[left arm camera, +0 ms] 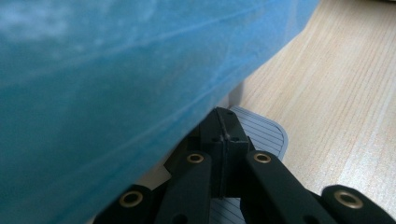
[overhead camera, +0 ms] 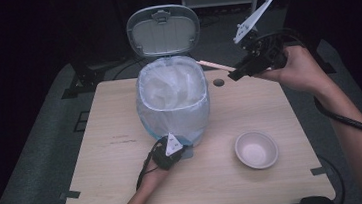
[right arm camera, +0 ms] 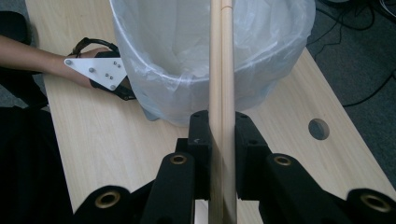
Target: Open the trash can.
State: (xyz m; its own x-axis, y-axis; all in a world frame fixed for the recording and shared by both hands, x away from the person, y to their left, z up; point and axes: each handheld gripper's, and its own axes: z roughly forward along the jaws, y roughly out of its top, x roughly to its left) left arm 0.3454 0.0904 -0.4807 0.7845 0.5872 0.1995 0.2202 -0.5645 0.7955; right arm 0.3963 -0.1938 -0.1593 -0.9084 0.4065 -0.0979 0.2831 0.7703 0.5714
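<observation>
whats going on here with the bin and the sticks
A person works with a gripper in each hand. The right gripper is shut on a pair of chopsticks, holding them by the rim of the lined pedal bin, whose lid is up. The left gripper is shut, pressing on the bin's pedal. A bowl sits on the table.

High view: the desk (overhead camera: 127,187) is lit evenly from above, while the surroundings fall off to near black at all edges. Shadows are soft and short. The image is slightly grainy and soft. Left gripper view: the blue bin liner (left arm camera: 116,84), close to the lens, is out of focus; the wood grain is sharp. Right gripper view: bright, with mild glare on the liner folds and the near claw parts blurred.
</observation>
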